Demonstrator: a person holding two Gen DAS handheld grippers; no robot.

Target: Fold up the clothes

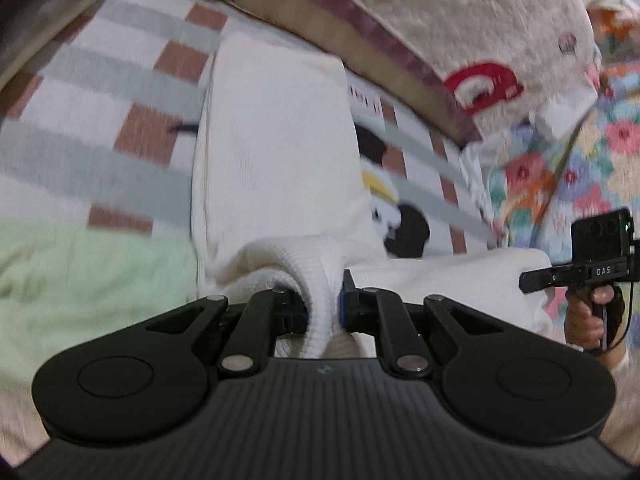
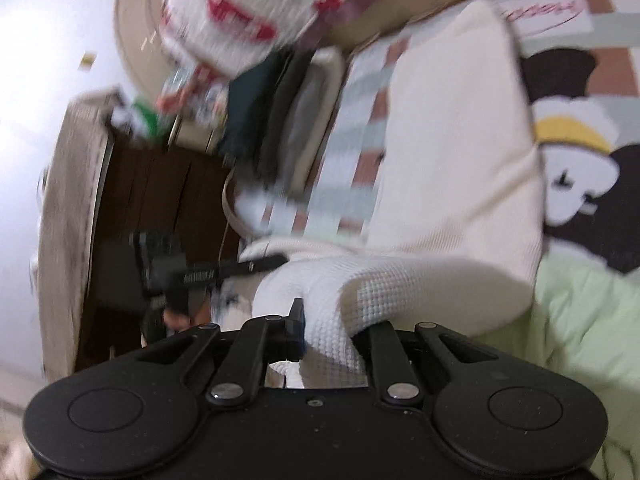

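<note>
- At the far left of the left wrist view, a pale green sheet of soft cloth (image 1: 80, 280) lies on the bed, blurred, just beside the white garment.
- Behind it spreads a checked bedcover in white, grey and brick-red squares (image 1: 100, 112), printed with a black, white and yellow cartoon figure (image 1: 384, 196).
- Left of centre, a cream-white waffle-knit garment (image 1: 272, 152) lies lengthwise on that bedcover, running away from the camera; its near end is lifted and bunched.
- At bottom centre, the black left gripper (image 1: 325, 304) is clamped on a thick fold of the garment, the cloth pinched between its blue-edged pads.
- Above right, a quilted cream blanket with red and coloured motifs (image 1: 480, 40) hangs over a tan edge with a purple stripe.
- Far right, a floral patchwork cloth (image 1: 600, 152) fills the background, and a hand (image 1: 592, 312) holds the handle of the black right gripper, whose tips reach the garment's right end.
- In the right wrist view, at the left, a dark brown wooden cabinet (image 2: 160, 200) stands against a pale wall, blurred.
- Left of centre there, the left gripper shows as a dark, blurred shape at the garment's far edge.
- At bottom centre, the right gripper (image 2: 332, 332) is closed on a waffle-textured fold of the garment.
- To the right, the garment crosses the bedcover, with the green sheet under its near right edge.
</note>
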